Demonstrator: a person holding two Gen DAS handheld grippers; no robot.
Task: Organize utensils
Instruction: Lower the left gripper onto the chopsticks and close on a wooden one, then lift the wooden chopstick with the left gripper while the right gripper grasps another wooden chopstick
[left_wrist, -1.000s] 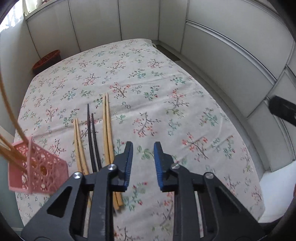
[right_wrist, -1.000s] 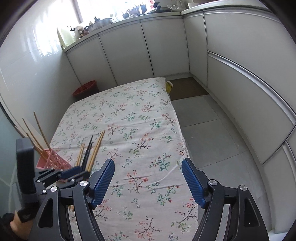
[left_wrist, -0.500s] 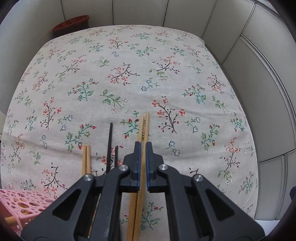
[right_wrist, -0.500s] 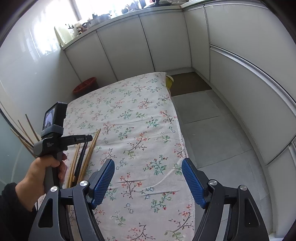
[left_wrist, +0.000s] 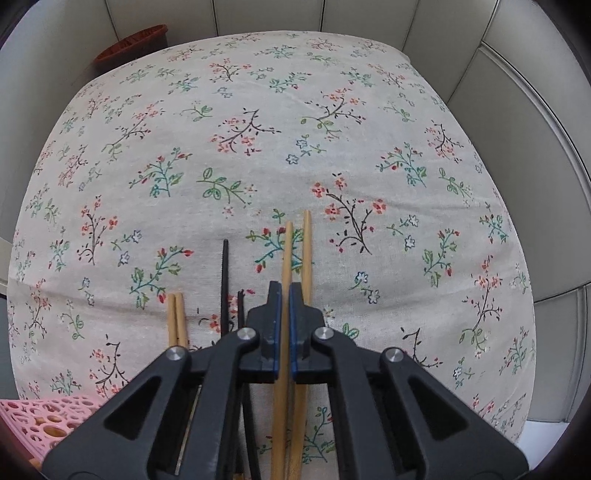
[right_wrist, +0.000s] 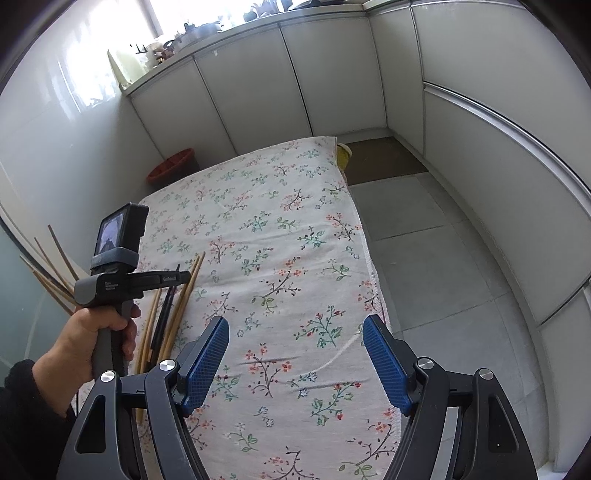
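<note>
Left wrist view: the left gripper (left_wrist: 283, 295) is pointed steeply down at the floral tablecloth (left_wrist: 258, 129). Its jaws are clenched on one light bamboo chopstick (left_wrist: 286, 254), which runs up between the blue pads; they have just been closing onto it. A second bamboo chopstick (left_wrist: 306, 251) lies just beside the first, passing under the right finger; whether it is touched cannot be told. To the left, a black chopstick pair (left_wrist: 224, 280) and a shorter-looking bamboo pair (left_wrist: 176, 317) are seen flat on the cloth, partly hidden by the gripper body. A pink perforated basket (left_wrist: 40, 417) shows at the lower left corner. A red bin (left_wrist: 133, 44) stands beyond the far edge of the table.

Right wrist view: the right gripper (right_wrist: 295, 358) is held above the near part of the cloth, jaws released and wide, nothing between them. At left, a hand (right_wrist: 92, 332) grips the handle of the left gripper, set over the chopsticks (right_wrist: 173, 314). More sticks (right_wrist: 55, 269) rise at the left edge. White cabinets (right_wrist: 258, 74) line the room.
</note>
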